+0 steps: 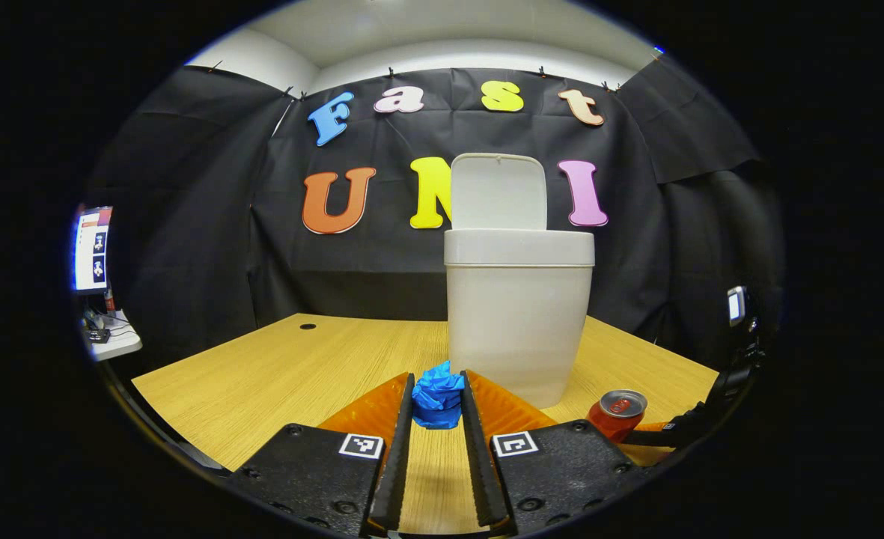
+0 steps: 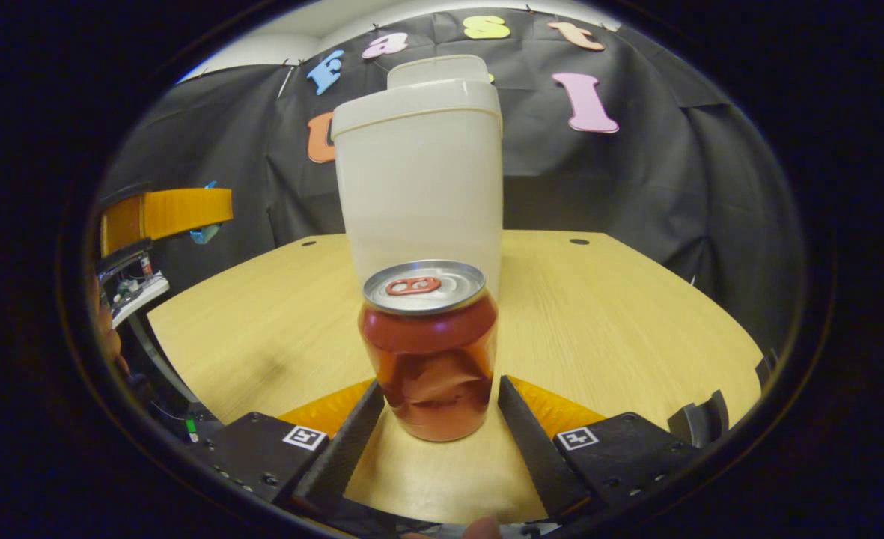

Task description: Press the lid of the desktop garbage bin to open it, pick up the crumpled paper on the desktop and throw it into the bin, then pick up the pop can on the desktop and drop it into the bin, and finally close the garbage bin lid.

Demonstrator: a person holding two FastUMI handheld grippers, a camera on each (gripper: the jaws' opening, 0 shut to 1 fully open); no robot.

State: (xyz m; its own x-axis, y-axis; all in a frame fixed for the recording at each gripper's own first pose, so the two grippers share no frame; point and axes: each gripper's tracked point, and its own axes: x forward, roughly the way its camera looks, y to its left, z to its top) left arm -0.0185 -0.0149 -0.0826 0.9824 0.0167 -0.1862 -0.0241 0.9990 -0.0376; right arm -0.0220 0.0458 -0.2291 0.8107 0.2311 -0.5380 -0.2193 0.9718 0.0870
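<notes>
The bin point(image 1: 518, 314) stands on the worktop point(image 1: 277, 374) with its lid point(image 1: 498, 191) swung up behind the rim, so the opening press looks done. Neither piece of rubbish is in the bin yet: the paper point(image 1: 437, 395), a blue crumpled wad, sits in front of the bin between the fingers of the left gripper point(image 1: 437, 408), and the can point(image 2: 430, 348) stands upright on the worktop just in front of the bin, between the fingers of the right gripper point(image 2: 433, 400). By my reading the task is at its second step, with both drops and the lid closing left to do. The left gripper is drawn narrow, both fingers pressing the wad's sides, so it appears to hold the paper; whether the wad is lifted off the worktop I cannot tell. The right gripper is spread about as wide as the can, its fingers flanking the can's lower sides; they look close to touching it, but I cannot tell whether they press on it. In the left gripper view the can point(image 1: 617, 414) shows to the bin's lower right.
</notes>
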